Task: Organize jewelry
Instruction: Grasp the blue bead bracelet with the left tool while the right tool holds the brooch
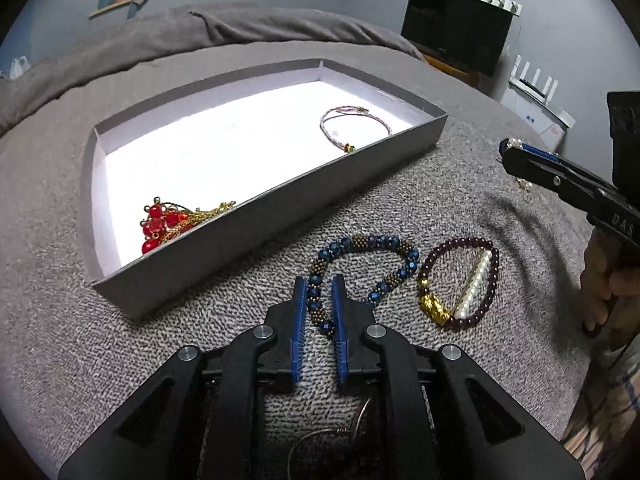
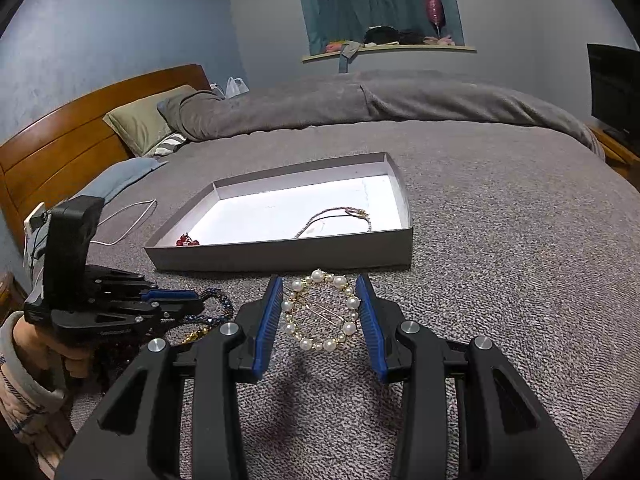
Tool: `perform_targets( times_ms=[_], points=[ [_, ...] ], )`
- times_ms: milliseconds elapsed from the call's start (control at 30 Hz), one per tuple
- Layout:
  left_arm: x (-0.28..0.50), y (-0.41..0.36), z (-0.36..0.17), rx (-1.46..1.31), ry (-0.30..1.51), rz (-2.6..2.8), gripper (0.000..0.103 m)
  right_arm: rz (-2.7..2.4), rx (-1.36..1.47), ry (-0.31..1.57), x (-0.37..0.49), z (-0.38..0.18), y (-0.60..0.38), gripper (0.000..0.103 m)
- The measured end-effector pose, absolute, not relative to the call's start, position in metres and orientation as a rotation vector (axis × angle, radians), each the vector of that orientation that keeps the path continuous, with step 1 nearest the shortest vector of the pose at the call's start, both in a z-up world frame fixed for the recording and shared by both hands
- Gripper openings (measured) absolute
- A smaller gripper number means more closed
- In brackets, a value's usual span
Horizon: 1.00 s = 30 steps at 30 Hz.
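Note:
A shallow grey box (image 1: 256,204) (image 2: 280,256) lies on the grey bed cover. It holds a red bead and gold chain piece (image 1: 168,220) and a thin cord bracelet (image 1: 352,128) (image 2: 340,220). A blue and bronze beaded bracelet (image 1: 360,272) lies in front of the box. My left gripper (image 1: 320,288) straddles its left side, jaws narrow but not pressing the beads. A dark purple bracelet with a gold charm (image 1: 460,280) lies over a pearl pin. My right gripper (image 2: 320,308) is open around a round pearl hair clip (image 2: 320,312) that rests on the cover.
Pillows (image 2: 144,124) and a wooden headboard (image 2: 60,140) stand at the far left. A folded grey duvet (image 2: 360,100) lies behind the box. A black screen (image 1: 456,28) stands at the right. A wire ring (image 1: 320,436) lies under my left gripper.

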<state>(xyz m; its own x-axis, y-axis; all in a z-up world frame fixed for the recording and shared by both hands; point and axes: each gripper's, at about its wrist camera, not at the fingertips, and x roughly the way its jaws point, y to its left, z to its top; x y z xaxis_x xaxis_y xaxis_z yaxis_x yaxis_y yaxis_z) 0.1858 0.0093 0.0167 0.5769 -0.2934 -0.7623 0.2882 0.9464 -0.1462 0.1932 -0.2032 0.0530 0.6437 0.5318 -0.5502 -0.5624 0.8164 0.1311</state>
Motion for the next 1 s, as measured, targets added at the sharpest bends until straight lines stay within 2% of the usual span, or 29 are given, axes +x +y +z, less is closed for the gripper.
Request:
perform_targets(
  times_ms=[533, 667, 767, 800, 1000],
  points=[
    [0.192, 0.011, 0.011, -0.013, 0.893, -0.359, 0.017, 0.646, -0.060, 0.608, 0.193, 0.054, -0.189, 0.038],
    [0.185, 0.002, 0.012, 0.069, 0.870, -0.329, 0.017, 0.645, -0.054, 0.605, 0.195, 0.055, -0.191, 0.038],
    [0.183, -0.001, 0.013, 0.099, 0.852, -0.311, 0.014, 0.647, -0.052, 0.603, 0.196, 0.056, -0.191, 0.038],
    [0.182, -0.002, 0.014, 0.102, 0.846, -0.307, 0.008, 0.648, -0.052, 0.601, 0.196, 0.056, -0.190, 0.038],
    [0.169, -0.003, 0.029, 0.107, 0.775, -0.310, 0.008, 0.657, -0.047, 0.590, 0.195, 0.059, -0.189, 0.038]
  ],
)
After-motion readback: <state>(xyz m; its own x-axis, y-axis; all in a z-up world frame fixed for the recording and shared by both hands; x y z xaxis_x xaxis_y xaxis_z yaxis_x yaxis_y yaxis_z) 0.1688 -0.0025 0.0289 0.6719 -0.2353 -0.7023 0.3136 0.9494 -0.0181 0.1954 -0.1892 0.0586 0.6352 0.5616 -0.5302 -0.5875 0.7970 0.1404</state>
